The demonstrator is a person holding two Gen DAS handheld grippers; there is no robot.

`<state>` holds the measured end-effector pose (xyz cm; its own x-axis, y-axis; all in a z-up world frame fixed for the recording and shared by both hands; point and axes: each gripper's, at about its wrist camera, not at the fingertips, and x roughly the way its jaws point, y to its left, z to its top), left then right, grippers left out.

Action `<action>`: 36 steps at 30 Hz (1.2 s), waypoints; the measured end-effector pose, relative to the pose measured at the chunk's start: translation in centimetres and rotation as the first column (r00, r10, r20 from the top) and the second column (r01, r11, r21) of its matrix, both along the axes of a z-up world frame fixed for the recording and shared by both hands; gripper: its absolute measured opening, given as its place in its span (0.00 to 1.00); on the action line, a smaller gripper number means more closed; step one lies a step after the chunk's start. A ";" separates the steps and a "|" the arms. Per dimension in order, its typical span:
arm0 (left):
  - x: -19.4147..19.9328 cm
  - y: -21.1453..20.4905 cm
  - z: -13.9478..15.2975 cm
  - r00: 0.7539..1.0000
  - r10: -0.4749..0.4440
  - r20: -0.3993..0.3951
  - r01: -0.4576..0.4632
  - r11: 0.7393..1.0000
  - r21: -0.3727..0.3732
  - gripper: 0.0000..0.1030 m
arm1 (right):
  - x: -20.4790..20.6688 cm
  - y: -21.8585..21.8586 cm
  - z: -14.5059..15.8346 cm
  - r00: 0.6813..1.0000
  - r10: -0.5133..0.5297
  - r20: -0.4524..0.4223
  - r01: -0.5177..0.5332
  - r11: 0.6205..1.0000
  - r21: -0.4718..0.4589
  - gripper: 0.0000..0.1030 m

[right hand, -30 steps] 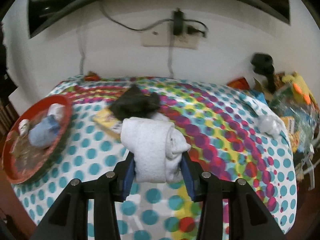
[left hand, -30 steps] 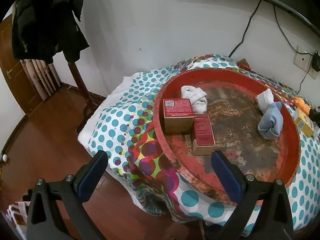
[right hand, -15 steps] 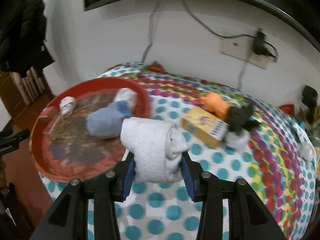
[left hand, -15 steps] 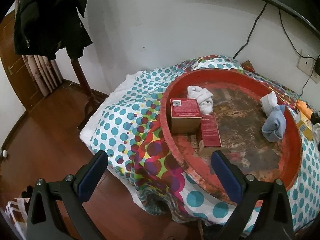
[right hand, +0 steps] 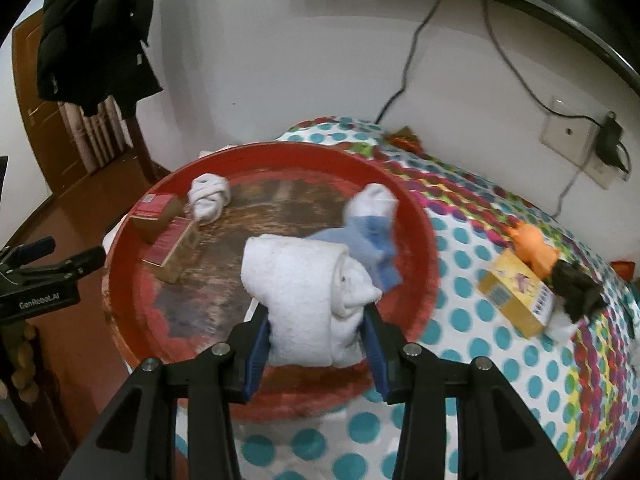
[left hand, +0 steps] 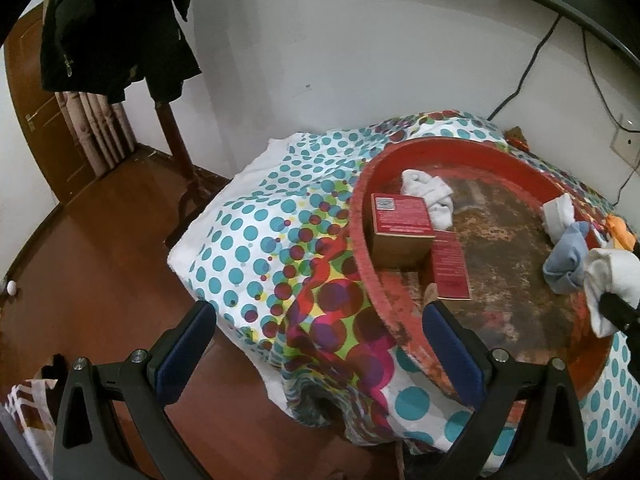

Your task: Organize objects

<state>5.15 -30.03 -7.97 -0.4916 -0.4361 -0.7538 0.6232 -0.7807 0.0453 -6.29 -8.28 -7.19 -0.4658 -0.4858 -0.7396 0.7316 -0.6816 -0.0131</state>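
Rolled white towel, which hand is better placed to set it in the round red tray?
Right. The right gripper already has its jaws clamped on the rolled white towel, above the round red tray. The left gripper is open and empty at the tray's near rim.

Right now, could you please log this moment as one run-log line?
right gripper: shut on rolled white towel | over red tray | left gripper: open, empty
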 end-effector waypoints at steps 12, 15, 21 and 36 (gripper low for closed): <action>0.2 -1.2 -0.8 1.000 0.027 -0.003 -0.027 0.998 0.050 1.00 | -0.4 -4.4 -2.7 0.996 0.043 0.075 -0.046 0.998 0.040 0.42; 0.2 -1.2 -0.9 1.000 0.024 -0.003 -0.023 0.998 0.052 1.00 | -0.3 -5.2 -3.1 0.997 0.050 0.063 -0.053 0.997 0.053 0.42; -0.1 -1.1 -1.3 1.000 0.017 0.006 -0.018 0.998 0.053 1.00 | -0.4 -5.8 -3.4 0.997 0.046 0.066 -0.049 0.997 0.052 0.46; -0.6 -0.5 -1.7 1.000 0.000 0.021 0.000 0.999 0.041 1.00 | 0.0 -1.0 -0.2 0.999 0.034 0.036 -0.034 0.999 -0.012 0.62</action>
